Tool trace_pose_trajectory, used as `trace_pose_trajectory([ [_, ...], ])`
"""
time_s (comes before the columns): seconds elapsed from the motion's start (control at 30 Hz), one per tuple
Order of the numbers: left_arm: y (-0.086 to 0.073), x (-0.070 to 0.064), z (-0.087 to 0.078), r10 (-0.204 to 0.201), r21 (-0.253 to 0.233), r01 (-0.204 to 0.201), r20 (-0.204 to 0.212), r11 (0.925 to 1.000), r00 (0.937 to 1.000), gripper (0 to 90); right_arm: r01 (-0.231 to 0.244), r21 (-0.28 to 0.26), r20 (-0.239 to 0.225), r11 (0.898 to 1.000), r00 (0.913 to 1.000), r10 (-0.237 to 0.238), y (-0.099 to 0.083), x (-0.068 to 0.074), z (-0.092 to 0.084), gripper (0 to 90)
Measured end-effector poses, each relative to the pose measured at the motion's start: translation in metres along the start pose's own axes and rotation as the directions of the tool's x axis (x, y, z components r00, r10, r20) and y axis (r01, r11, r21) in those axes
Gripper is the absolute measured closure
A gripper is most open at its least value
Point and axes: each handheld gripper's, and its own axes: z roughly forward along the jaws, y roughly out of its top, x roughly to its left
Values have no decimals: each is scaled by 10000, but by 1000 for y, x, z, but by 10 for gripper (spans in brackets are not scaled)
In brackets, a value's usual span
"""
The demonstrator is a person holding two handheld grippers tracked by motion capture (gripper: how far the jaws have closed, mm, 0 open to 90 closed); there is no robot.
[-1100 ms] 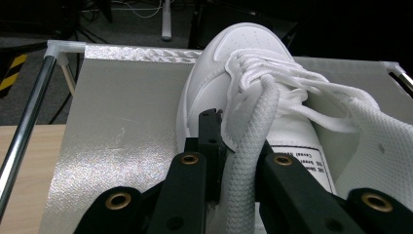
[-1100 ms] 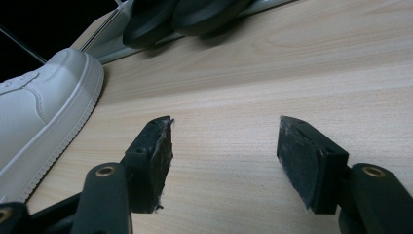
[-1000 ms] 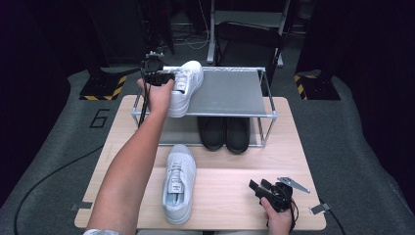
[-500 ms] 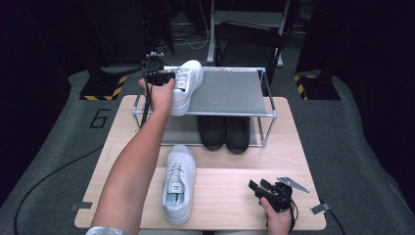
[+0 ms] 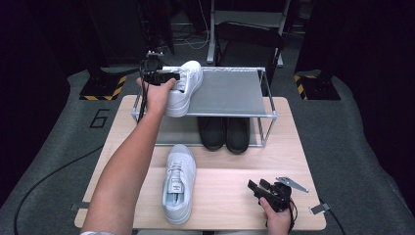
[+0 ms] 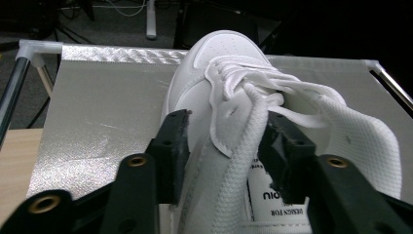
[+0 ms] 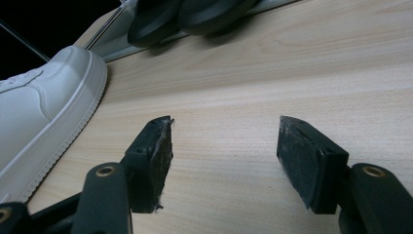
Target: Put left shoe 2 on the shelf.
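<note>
A white sneaker (image 5: 185,90) rests on the left end of the silver rack's top shelf (image 5: 230,93), toe pointing away. My left gripper (image 5: 164,76) is at its heel. In the left gripper view its jaws have just been opening. They stand apart around the sneaker's collar (image 6: 243,146), one pad (image 6: 175,146) outside the side wall and one inside the mouth, no longer pinching it. The matching white sneaker (image 5: 178,188) lies on the wooden table (image 5: 225,196). My right gripper (image 5: 259,188) rests low at the table's front right, open and empty (image 7: 224,156), with that sneaker's toe (image 7: 44,107) to its left.
A pair of black shoes (image 5: 226,132) stands under the rack's shelf, also visible at the top of the right gripper view (image 7: 195,14). The shelf's right part (image 6: 107,112) is bare. Dark floor, cables and a chair surround the table.
Both hands and both white sneakers stay where they were in the high view; no shift of the sneaker on the shelf is visible.
</note>
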Motion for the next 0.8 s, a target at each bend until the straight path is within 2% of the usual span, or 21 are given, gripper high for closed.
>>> trace_pose_trajectory([
  [0.1, 1, -4, -5, 315, -126, -316, -67, 9994, 9995, 477, 5, -11, 10, 10000, 10000, -5, 0, -1, 0, 376],
  [0.2, 3, -7, -11, 371, -458, -370, 20, 9983, 9993, 465, 23, -11, 28, 10000, 10000, -23, 0, 0, 0, 376],
  [0.37, 9, -9, -22, 464, -446, -457, 164, 9980, 9988, 464, 20, 4, 26, 10000, 10000, -20, 0, 0, 0, 376],
  [0.53, 10, -9, -41, 733, -521, -718, 273, 9961, 9969, 466, 53, 22, 19, 10000, 10000, -53, 0, 0, 0, 376],
  [0.7, 9, -8, -61, 937, -487, -905, 668, 9947, 9934, 467, 75, 27, 58, 10000, 10000, -76, 0, 1, 0, 375],
  [0.8, 5, -7, -71, 1186, -436, -1154, 791, 9924, 9898, 467, 17, 83, 105, 10000, 9999, -18, 0, 2, 0, 373],
])
